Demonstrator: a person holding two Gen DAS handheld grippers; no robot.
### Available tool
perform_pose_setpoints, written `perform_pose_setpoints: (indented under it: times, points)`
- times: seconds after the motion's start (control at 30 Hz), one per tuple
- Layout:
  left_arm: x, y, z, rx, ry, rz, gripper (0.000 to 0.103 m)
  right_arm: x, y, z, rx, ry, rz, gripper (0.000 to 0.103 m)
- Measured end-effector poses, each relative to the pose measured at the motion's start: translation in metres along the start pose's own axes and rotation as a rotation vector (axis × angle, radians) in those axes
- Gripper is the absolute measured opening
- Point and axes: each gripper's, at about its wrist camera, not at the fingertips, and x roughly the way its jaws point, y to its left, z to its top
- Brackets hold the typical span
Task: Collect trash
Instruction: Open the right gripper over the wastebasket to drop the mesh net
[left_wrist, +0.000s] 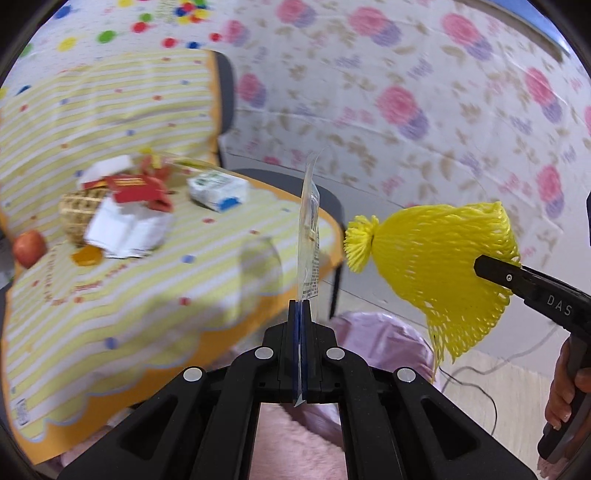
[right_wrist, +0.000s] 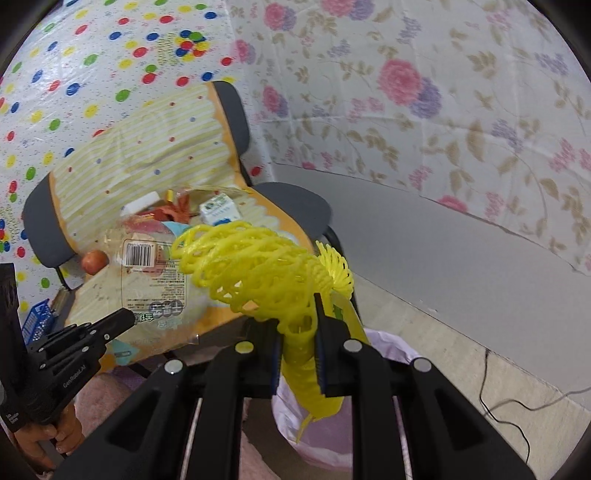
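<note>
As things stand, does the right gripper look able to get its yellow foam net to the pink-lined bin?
Probably yes. The right gripper is shut on the yellow foam net, and the pink-lined bin sits open just below it with nothing between.

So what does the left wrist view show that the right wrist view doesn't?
Only the left: the left gripper shut on a clear wrapper, seen edge-on, and an orange cap by the basket.
Only the right: the wrapper's barcode face and a blue crate on the floor.
Both: the yellow net in the right gripper, the apple, the carton, the pink-lined bin.
</note>
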Motion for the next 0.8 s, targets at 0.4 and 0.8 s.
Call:
perform_pose_setpoints:
  times: [0.4, 0.8]
  points:
    - [0.068, -0.054, -0.02, 0.093, 0.122, -0.103, 0.001, 0.017, -0.062, -0.042, 0.129, 0.094, -0.131, 0.015]
    - [0.107, -0.065, -0.012, 0.103, 0.197, -0.09, 0.031, 0.071, -0.089, -0.048, 0.2, 0.184, -0.105, 0.042]
